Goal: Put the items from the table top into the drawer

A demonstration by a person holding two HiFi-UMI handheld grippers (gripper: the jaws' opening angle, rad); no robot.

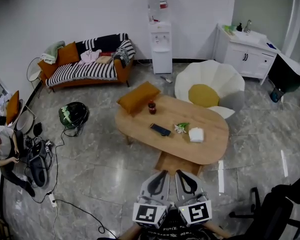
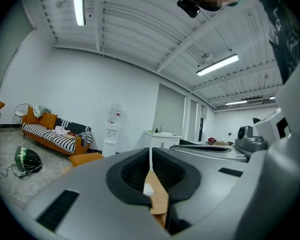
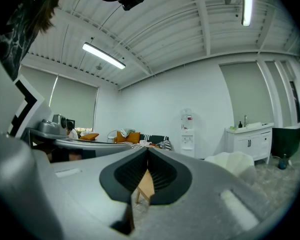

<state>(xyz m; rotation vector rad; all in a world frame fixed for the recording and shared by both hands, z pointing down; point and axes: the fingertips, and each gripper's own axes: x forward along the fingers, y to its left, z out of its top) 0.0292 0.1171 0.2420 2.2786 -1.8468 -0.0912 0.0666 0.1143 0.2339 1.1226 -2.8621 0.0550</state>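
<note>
Jaws of the left gripper [image 1: 161, 174] and right gripper [image 1: 182, 174] are closed and empty, side by side at the table's [image 1: 210, 149] near edge. A black phone [image 1: 160, 129], white box [image 1: 196, 134] and small red container [image 1: 152, 107] lie on top.

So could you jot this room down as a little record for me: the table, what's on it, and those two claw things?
Table: oval wooden table, mid-room
On it: dark red cup; black flat device; green-and-white sprig; white tissue pack
Cushion: orange cushion at the table's left end
Drawer: drawer, seemingly pulled out under the near edge
Left gripper: shut, empty, short of the table
Right gripper: shut, empty, beside the left one
</note>
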